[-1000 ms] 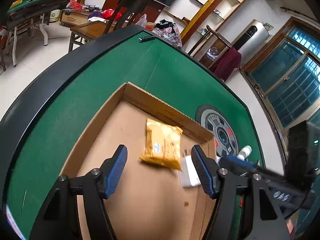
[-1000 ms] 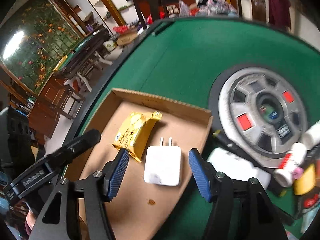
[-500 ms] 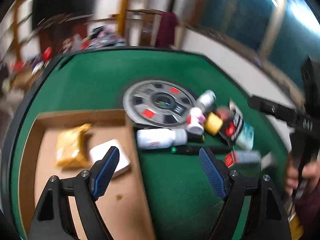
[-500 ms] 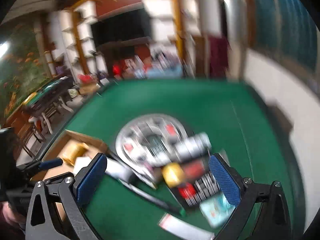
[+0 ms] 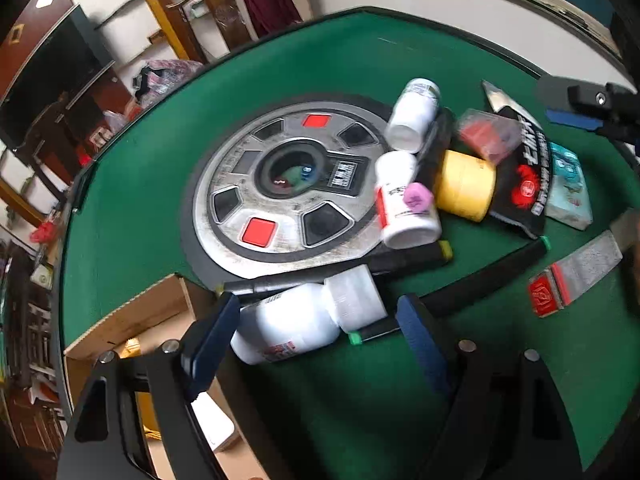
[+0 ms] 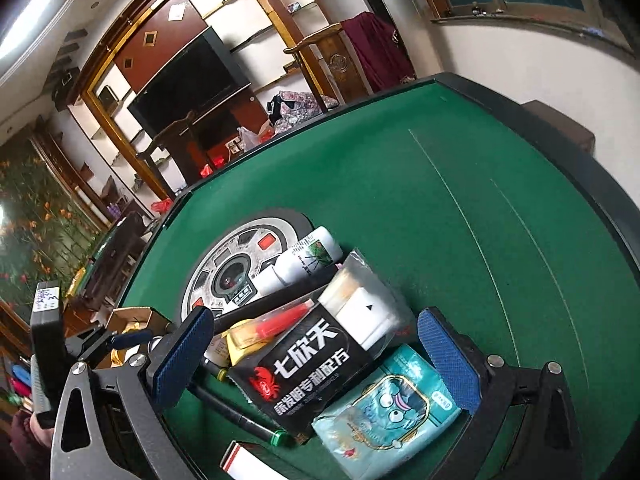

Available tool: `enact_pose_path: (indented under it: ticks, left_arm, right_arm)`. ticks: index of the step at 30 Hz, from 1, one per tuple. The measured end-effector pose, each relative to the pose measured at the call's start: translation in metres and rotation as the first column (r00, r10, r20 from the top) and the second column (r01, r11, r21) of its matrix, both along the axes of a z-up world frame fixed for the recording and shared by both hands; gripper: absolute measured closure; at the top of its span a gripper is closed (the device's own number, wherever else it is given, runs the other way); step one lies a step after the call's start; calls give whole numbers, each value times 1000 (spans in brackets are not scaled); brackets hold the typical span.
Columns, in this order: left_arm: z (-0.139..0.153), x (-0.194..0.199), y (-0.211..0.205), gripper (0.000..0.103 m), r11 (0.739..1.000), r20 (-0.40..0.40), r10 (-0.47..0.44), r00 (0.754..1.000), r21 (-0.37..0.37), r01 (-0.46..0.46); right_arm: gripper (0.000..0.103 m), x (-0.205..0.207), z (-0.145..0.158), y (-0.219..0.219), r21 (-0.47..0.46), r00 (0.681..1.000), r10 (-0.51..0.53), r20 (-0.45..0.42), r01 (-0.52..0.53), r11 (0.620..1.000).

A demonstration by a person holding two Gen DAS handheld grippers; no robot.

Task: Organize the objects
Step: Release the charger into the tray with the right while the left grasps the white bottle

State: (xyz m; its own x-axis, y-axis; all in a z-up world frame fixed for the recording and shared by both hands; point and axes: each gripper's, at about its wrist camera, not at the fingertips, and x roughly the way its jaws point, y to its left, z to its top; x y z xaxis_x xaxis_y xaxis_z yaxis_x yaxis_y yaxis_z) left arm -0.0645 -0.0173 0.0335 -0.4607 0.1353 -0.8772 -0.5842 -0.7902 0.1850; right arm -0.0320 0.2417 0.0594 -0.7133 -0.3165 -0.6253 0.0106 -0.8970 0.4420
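White plastic, lying on its side on the green felt: a large bottle [image 5: 292, 330] sits just off the corner of the cardboard box [image 5: 132, 316], and that box serves as landmark here. The left gripper [image 5: 316, 344] brackets the bottle, its jaws partly apart and just narrowed a little, the pads not pressing on it. In my judgement this is the reach for the next item to be boxed; the next move calls for settling lower, squaring the pads across the bottle's body and closing before carrying it over the box wall.

Inside the box a yellow packet [image 5: 132, 348] and a white charger [image 5: 216, 426] already lie. Beyond the box, away from it, is the round metal hub [image 5: 280, 196] of the table, and past that the unsorted heap: two smaller white bottles [image 5: 404, 200], a yellow tape roll [image 5: 464, 186], black markers [image 5: 404, 258].

Farthest from the box, the right gripper [image 6: 320, 356] hangs over a black sachet [image 6: 304, 368] and a teal pouch [image 6: 388, 404], jaws spread fully, just opened, holding nothing.
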Motion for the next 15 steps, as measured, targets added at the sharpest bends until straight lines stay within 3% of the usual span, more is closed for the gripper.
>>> enact_pose_path:
  ticks: [1,3,4,7,10,15]
  left_arm:
    - [3,2,0,34,1000,16,-11,1000,13,11]
    - [6,8,0,65,996,118,-52,992,81,43]
    - [4,12,0,68,995,153,-66,986,89,52]
    - [-4,29,6,70,994,166,-107,980,27,104]
    - [-4,40,6,69,988,167,-154,974,44,149]
    - [-12,41,-8,65,997,166,-76,983,18,74]
  right_arm:
    - [0,0,-2,1,-10,1000,7,6,-7,1000]
    - [0,-2,-4,1,-28,1000,19,10,-19,999]
    - [0,-2,-4,1,-33,1000,24,6,-24,999]
    - [0,1,-5,0,-49,999,45,10,-44,998]
    - [0,1,-6,-2,-60,998,60,12,-59,996]
    - [0,4,-5,-5,-36,998,58,2,-58,998]
